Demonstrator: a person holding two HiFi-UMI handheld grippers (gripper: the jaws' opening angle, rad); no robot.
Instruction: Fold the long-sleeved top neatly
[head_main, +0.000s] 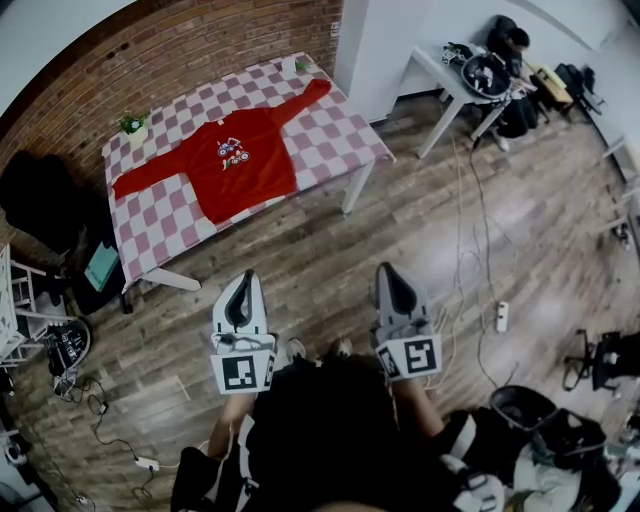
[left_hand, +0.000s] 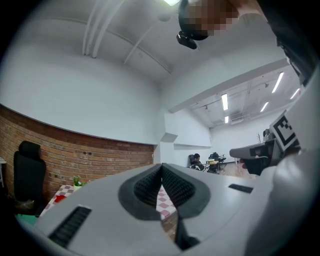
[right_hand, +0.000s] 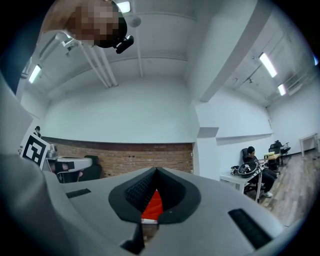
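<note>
**Stage:** approach; no fold is begun. Both tools are held level over the floor, well apart from the garment. The next move likely calls for stepping up to the worktop and parting the jaws before a sleeve or hem can be taken.

**Left tool** (head_main: 244, 280): jaws together, ribbed pads meeting at the tip. Nothing is between them and they touch nothing. Only a sliver of far-off checked cloth shows through the gap under the pads.

**Right tool** (head_main: 393, 272): jaws together likewise, and empty. The strip of red seen in its gap is the distant top, not a held thing.

**Floor** (head_main: 420, 225): wooden boards, with cables (head_main: 470, 250) trailing to the right of the tools.

**Worktop** (head_main: 340, 135): covered in red-and-white checks, set against a brick wall (head_main: 150, 45), ahead and left of the tools.

**Long-sleeved top** (head_main: 245, 160): red, lying flat on the worktop with a small print on the chest facing up. Both sleeves are spread wide, and the top is wholly unfolded.

**Plant** (head_main: 132, 124): small, at the worktop's far left corner, near one cuff but apart from it.

**Chair** (head_main: 35, 195): black, just beside the worktop's left end.

**Person** (head_main: 510, 45): seated at a white desk, well apart to the right.
</note>
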